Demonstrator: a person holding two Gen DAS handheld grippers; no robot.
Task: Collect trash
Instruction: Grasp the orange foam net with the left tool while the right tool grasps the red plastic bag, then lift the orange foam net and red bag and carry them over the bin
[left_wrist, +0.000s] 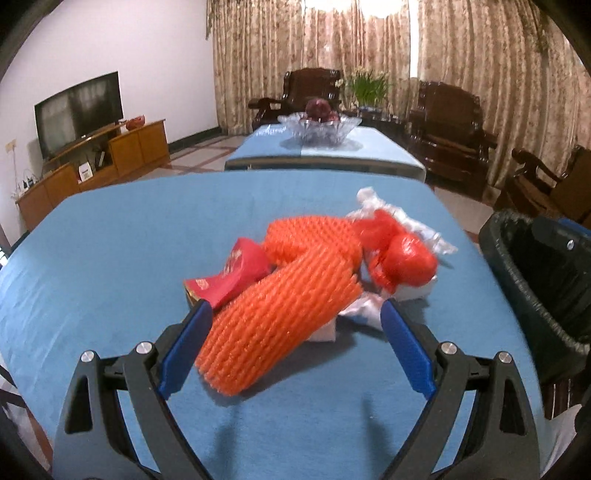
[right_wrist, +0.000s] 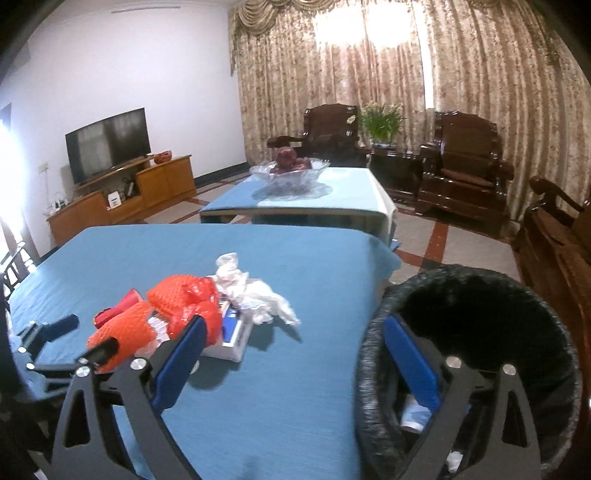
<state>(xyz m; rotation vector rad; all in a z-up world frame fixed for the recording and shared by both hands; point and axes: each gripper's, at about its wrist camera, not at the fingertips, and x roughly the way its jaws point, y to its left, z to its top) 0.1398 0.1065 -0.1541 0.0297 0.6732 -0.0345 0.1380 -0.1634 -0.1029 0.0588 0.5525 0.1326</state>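
Blue-padded fingers of the left tool (left_wrist: 295, 347) stand wide apart, gripping nothing, with the near end of an orange foam net sleeve (left_wrist: 273, 325) lying between them on the blue-covered desk (left_wrist: 92, 266). Whether either pad touches the foam is hard to say from this angle. The right tool (right_wrist: 293, 362) is also spread wide and empty; its left finger hangs over the desk, its right one over the mouth of the black-lined trash bin (right_wrist: 373, 354) that stands just beside the desk's right edge.

Most of the collecting looks still to do. A heap of rubbish sits together near the middle of the desk: the orange sleeve, a second orange net (left_wrist: 310, 236) behind it, a red packet (left_wrist: 229, 277) at its left, a crumpled red plastic bag (left_wrist: 400, 262) at its right, white crumpled wrapping (right_wrist: 255, 295) behind, and a flat white-and-blue box (right_wrist: 232, 332) under the pile.

Inside the bin, a few pale scraps (right_wrist: 415, 415) show low against the liner, so a start seems to have been made, though the dark interior hides how much is in there. A glass fruit bowl (left_wrist: 319, 127) on the far table holds dark red fruit and is no part of the job.
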